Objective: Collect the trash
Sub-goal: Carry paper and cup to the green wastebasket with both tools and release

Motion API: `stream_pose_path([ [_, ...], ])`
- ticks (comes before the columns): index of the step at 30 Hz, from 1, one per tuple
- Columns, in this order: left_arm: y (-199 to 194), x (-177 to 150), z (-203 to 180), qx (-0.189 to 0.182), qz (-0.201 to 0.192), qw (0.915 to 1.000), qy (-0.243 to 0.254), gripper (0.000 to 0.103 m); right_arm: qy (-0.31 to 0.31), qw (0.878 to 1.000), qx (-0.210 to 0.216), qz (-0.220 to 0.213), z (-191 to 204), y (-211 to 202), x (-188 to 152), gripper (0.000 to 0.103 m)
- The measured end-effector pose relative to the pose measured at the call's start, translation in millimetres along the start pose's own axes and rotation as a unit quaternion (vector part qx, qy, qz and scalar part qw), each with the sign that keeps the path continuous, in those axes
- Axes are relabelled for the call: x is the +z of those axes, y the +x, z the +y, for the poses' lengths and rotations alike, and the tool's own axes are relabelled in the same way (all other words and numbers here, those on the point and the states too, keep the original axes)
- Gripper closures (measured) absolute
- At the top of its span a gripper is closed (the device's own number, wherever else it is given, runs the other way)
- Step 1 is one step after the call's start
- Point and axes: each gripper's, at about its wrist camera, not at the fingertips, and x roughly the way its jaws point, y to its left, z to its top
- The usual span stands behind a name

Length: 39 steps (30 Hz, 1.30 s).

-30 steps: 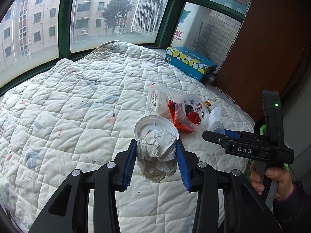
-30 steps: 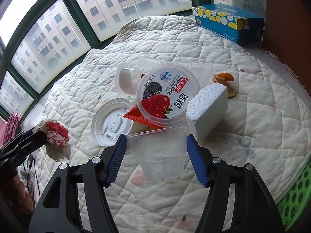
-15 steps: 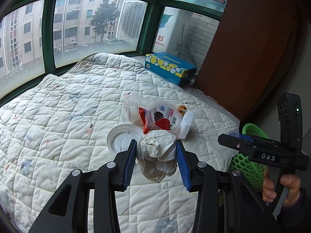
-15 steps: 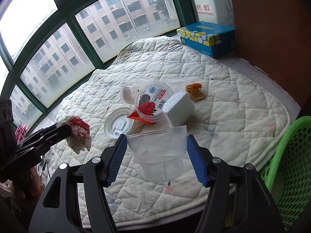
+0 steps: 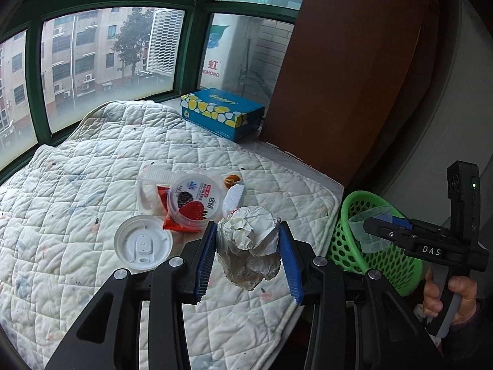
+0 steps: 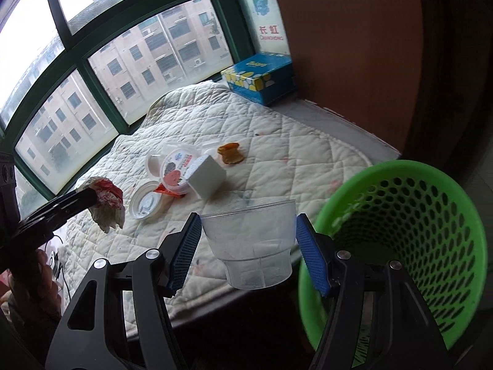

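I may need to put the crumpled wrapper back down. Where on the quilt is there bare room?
Bare quilt stretches from the white lid toward the window, and between the orange peel and the blue box. It is crowded around the yogurt cup, foam block and red packet.

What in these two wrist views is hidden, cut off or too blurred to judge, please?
- Green basket floor: right wrist view, hidden by its own wall.
- Basket's lower part: left wrist view, behind the right gripper.
- Yogurt tub contents: lid covers them.
- Clear cup base: blurred.
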Motion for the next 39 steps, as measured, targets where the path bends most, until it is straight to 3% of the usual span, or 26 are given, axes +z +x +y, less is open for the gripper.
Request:
stream_pose_path([
  [14, 18, 17, -68, -0.042, 0.008, 0.9977, 0.053, 0.064, 0.066, 0.994, -0.084, -0.018, -95, -47, -22, 0.038],
  [16, 21, 18, -78, -0.048, 0.010, 0.9969, 0.061, 0.064, 0.074, 0.993, -0.089, -0.024, -103, -53, -24, 0.031],
  [19, 26, 20, -94, -0.055, 0.013, 0.9956, 0.075, 0.064, 0.084, 0.992, -0.094, -0.031, -114, -61, -28, 0.031],
  [39, 75, 14, -188, -0.103, 0.060, 0.9842, 0.131, 0.063, 0.084, 0.987, -0.119, -0.064, -129, -100, -38, 0.021],
])
